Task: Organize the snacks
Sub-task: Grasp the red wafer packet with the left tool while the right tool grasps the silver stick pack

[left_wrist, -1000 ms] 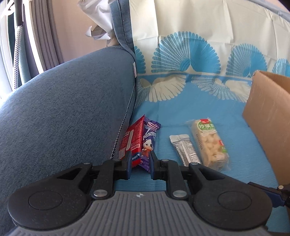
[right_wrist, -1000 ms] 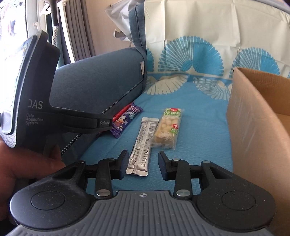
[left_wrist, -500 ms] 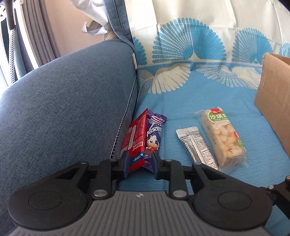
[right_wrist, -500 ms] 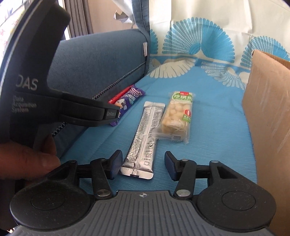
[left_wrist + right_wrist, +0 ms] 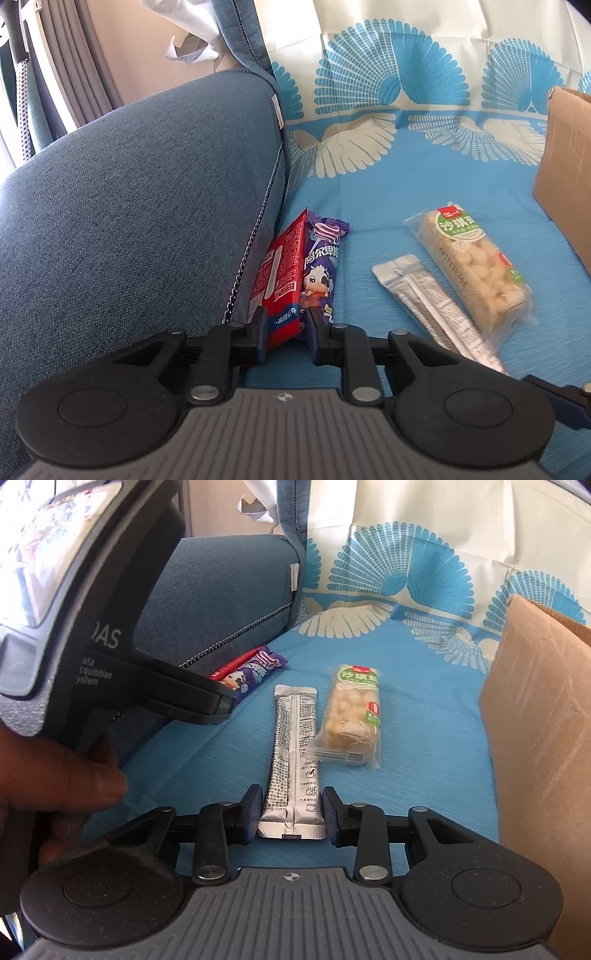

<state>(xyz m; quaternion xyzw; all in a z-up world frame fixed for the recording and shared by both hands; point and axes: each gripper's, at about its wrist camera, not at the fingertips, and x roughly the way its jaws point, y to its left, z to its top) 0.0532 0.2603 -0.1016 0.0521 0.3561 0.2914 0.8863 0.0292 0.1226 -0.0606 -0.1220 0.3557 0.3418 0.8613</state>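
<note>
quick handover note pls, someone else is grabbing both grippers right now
Left gripper: fingers astride the near end of the red packet, purple candy wrapper alongside; grip uncertain.
Right gripper: fingers flank the silver sachet; grip uncertain.
Rice-puff bar lies loose on the blue sheet, beside the sachet.
Cardboard box stands to the right; its inside is hidden.
Done: nothing visibly boxed. Left: all four snacks.

left: cushion point(image 5: 147, 221) blocks | right: cardboard box point(image 5: 535, 720) walls off | between: blue sheet point(image 5: 424, 701) lane, bare beyond snacks
</note>
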